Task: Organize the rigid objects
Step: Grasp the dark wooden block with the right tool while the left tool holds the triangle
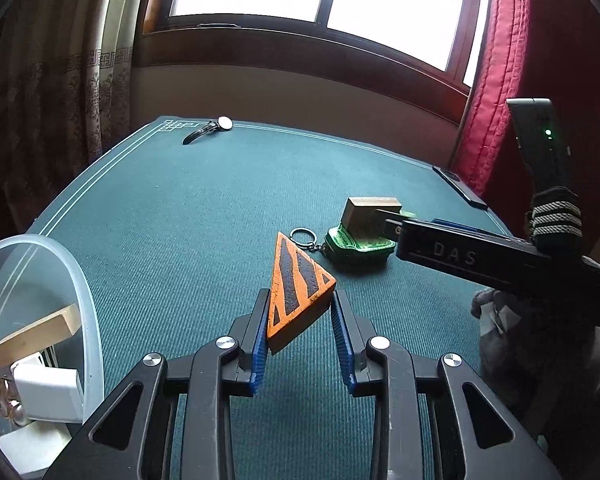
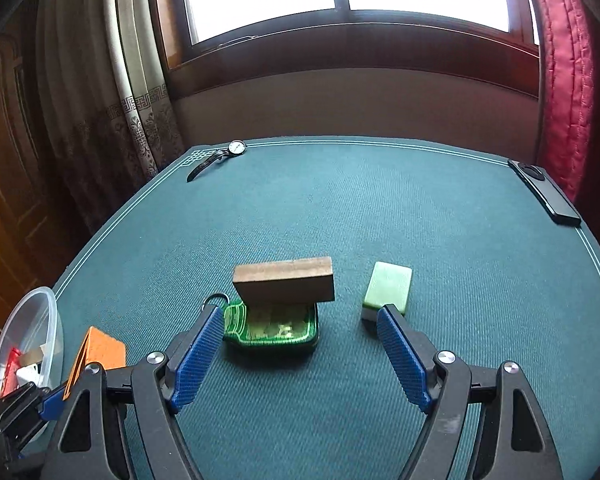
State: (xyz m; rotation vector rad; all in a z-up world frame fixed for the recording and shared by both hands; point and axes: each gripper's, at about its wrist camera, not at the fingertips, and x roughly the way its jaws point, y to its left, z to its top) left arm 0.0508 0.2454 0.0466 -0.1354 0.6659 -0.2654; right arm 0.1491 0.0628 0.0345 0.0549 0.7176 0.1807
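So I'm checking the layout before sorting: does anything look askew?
Yes: the wooden block rests partly on the green keychain tag, overhanging it instead of lying flat on the table.

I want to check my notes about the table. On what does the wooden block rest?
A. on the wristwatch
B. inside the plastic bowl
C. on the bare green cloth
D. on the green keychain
D: in the right wrist view the wooden block sits on top of the green keychain, not on the cloth, and it is far from the plastic bowl and the wristwatch.
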